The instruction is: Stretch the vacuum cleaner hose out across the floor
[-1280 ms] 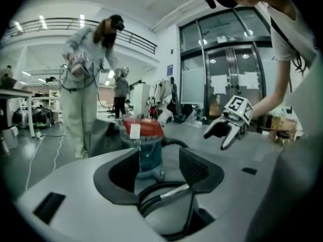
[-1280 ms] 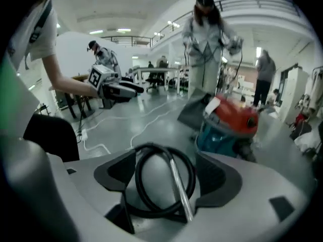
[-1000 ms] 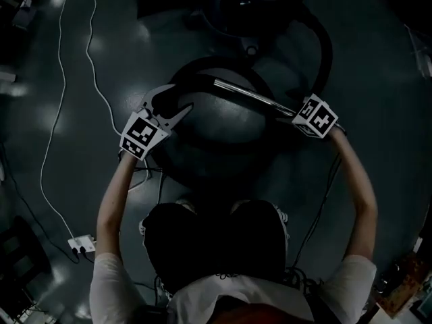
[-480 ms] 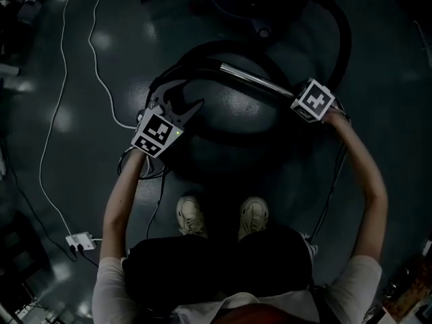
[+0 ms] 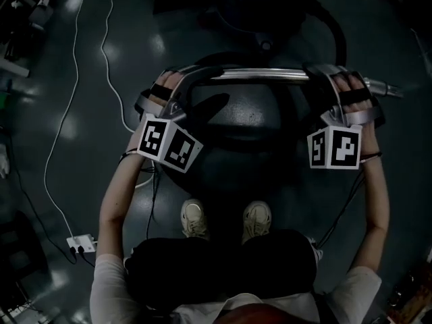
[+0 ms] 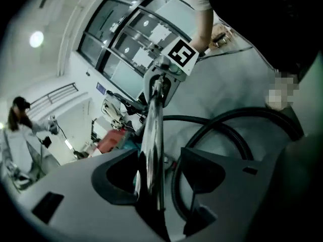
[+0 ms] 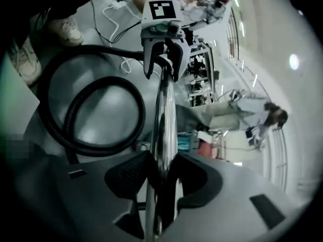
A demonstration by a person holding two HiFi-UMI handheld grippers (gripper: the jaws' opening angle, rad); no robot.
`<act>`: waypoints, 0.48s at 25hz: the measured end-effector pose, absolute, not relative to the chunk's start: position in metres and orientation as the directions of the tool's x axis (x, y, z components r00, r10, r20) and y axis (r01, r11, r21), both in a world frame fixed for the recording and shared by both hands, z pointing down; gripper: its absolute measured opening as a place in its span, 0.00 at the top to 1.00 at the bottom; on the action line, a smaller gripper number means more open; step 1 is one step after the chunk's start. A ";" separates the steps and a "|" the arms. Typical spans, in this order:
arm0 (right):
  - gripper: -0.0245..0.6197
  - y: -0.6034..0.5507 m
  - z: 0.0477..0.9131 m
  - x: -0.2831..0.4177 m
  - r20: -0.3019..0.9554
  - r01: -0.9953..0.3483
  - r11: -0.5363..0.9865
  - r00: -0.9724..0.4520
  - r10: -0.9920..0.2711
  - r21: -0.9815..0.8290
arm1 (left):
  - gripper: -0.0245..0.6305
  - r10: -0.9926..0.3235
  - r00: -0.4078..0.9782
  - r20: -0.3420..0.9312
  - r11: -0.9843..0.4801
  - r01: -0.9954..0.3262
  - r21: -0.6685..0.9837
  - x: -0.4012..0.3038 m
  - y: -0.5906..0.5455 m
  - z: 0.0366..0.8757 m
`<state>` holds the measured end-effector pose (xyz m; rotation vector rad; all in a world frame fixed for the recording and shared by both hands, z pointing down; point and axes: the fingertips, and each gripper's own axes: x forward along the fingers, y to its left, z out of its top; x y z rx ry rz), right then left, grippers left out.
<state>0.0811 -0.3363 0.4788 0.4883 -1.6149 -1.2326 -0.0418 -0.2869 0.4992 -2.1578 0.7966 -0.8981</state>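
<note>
Dark glossy floor (image 5: 61, 133) in a dim room, white cable (image 5: 102, 46) trailing off to one side. Nearest are the person's shoes (image 5: 194, 218), toes fwd. Just ahead, both grippers are up off the floor w/ the chrome wand (image 5: 263, 75) lying level btwn them, long axis straight across L to R.

R gripper (image 7: 164, 178): jaws have just been closing, both pads now pinched on the wand. L gripper (image 6: 161, 179): jaws have just been opening. The wand sits btwn them against one pad and the other pad stands clear (hose shows thru the gap), so no real grip there.

The hose (image 7: 141, 116) looks to join at the wand's L end, by the L gripper. It then lies in loops on the floor beyond, toward the vacuum body (image 5: 270, 5) furthest off.

Hose not yet stretched. The wand prob. has to be carried away from the vacuum body, led by the R gripper, the only one w/ a firm hold.
</note>
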 end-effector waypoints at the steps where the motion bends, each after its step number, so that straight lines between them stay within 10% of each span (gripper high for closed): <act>1: 0.68 -0.331 0.455 0.073 0.413 0.274 0.319 -0.439 -0.798 0.907 | 0.59 -0.749 0.569 0.339 -0.559 -0.270 -0.784 -0.040 -0.285 0.482; 7: 0.68 -0.230 0.373 -0.029 0.129 0.390 -0.267 -0.742 -0.658 0.881 | 0.59 -0.927 0.354 0.125 -0.271 -0.401 -0.875 -0.059 -0.281 0.410; 8: 0.67 -0.214 0.369 -0.048 0.090 0.393 -0.365 -0.774 -0.627 0.844 | 0.73 -0.946 0.302 0.116 -0.254 -0.473 -0.844 -0.072 -0.280 0.406; 12: 0.67 -0.192 0.361 -0.102 0.008 0.290 -0.475 -0.860 -0.510 0.831 | 0.79 -0.984 0.076 0.163 -0.174 -0.631 -0.756 -0.141 -0.266 0.401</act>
